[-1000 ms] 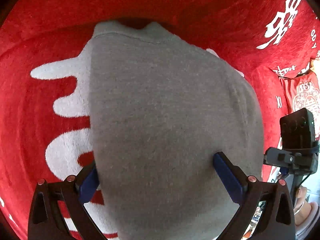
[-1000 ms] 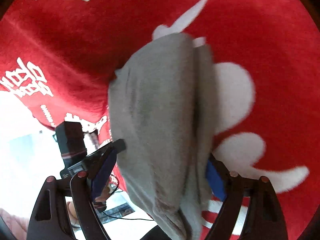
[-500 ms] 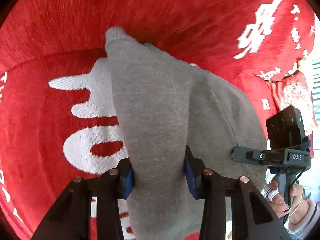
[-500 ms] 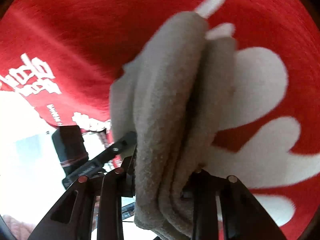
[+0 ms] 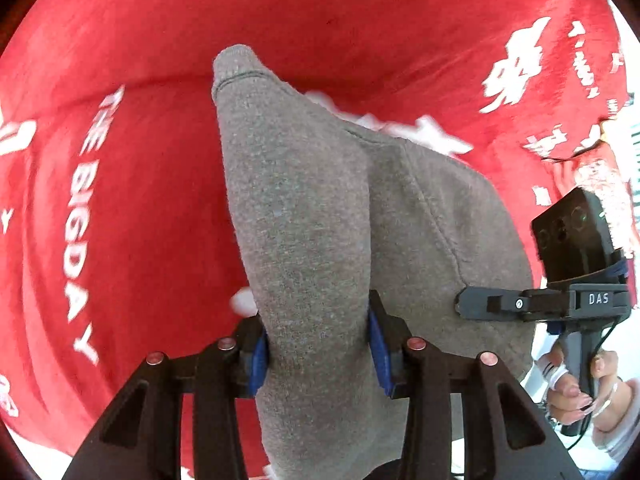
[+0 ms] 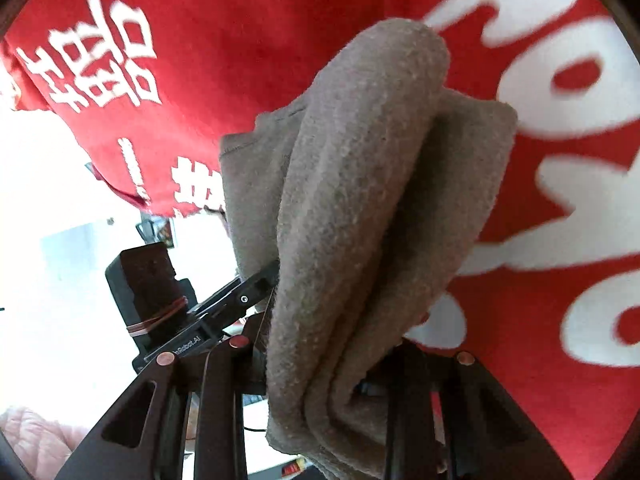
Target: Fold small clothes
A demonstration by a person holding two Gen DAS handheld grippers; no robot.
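A small grey fleece garment (image 5: 304,220) hangs bunched over a red blanket (image 5: 120,200) with white lettering. My left gripper (image 5: 316,344) is shut on one thick fold of it, the blue pads (image 5: 258,356) pressing both sides. In the right wrist view the same grey garment (image 6: 360,180) droops in several layers between the fingers of my right gripper (image 6: 328,344). Those jaws are easing open a little, but the cloth is still pinched between them. The garment's far end is lifted off the blanket in both views.
The red blanket (image 6: 240,40) fills the background, its edge at the left of the right view with a bright floor beyond. A hand (image 5: 572,384) grips the right gripper's handle at lower right of the left view. The left gripper's black camera block (image 6: 148,280) shows beside the cloth.
Both grippers closed from wide open onto the grey garment, which went from lying spread to bunched. Both then rose and moved sideways, carrying it over the blanket.
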